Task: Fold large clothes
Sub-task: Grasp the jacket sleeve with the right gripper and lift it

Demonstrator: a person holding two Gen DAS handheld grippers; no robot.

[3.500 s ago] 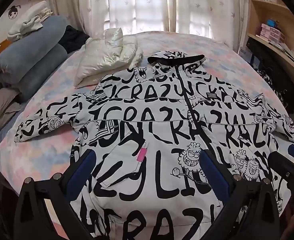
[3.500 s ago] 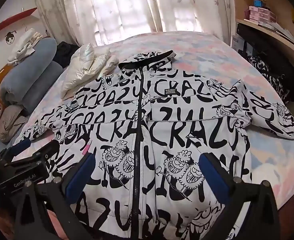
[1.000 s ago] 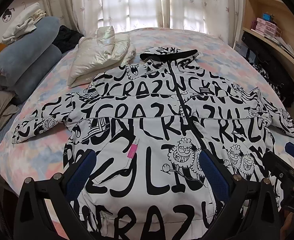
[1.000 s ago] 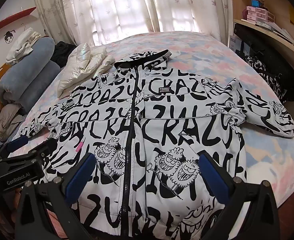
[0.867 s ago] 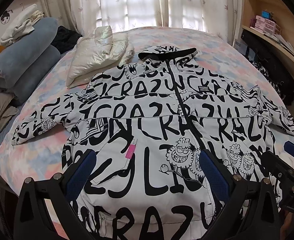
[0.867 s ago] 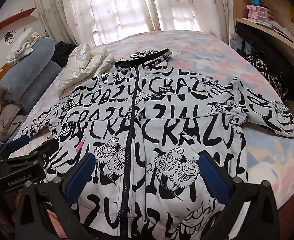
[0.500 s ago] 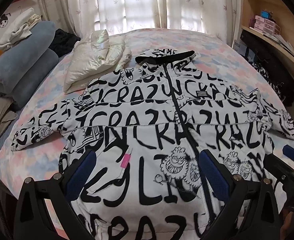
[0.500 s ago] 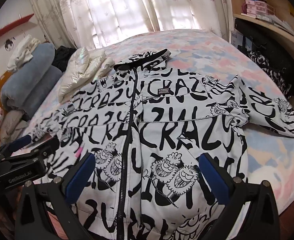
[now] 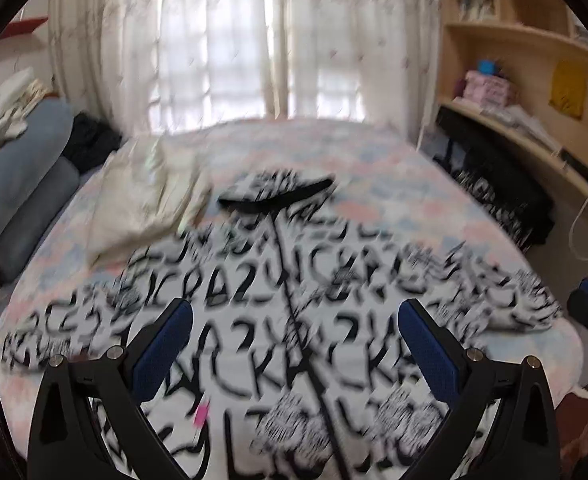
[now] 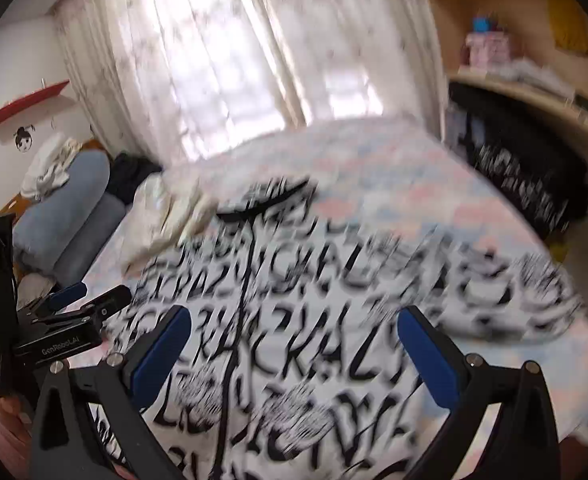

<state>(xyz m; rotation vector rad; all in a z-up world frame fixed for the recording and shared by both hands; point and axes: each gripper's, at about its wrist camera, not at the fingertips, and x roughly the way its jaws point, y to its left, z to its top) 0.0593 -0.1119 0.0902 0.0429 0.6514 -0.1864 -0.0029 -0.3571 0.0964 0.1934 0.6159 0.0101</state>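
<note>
A large white jacket with black lettering lies spread flat on the bed, zipper up the middle, black collar at the far end, sleeves out to both sides. It also shows in the right wrist view. My left gripper is open and empty above the jacket's lower half. My right gripper is open and empty above the jacket's lower right part. The left gripper shows at the left edge of the right wrist view. Both views are blurred.
A cream puffy garment lies left of the collar. Rolled blue bedding sits at the far left. A dark printed cloth hangs beside wooden shelves on the right. Curtains hang behind the pastel bedspread.
Both grippers have tilted up and pulled back, so the jacket sits lower in both views and more of the curtains and shelves shows. Both stay open. The jacket has not moved.
</note>
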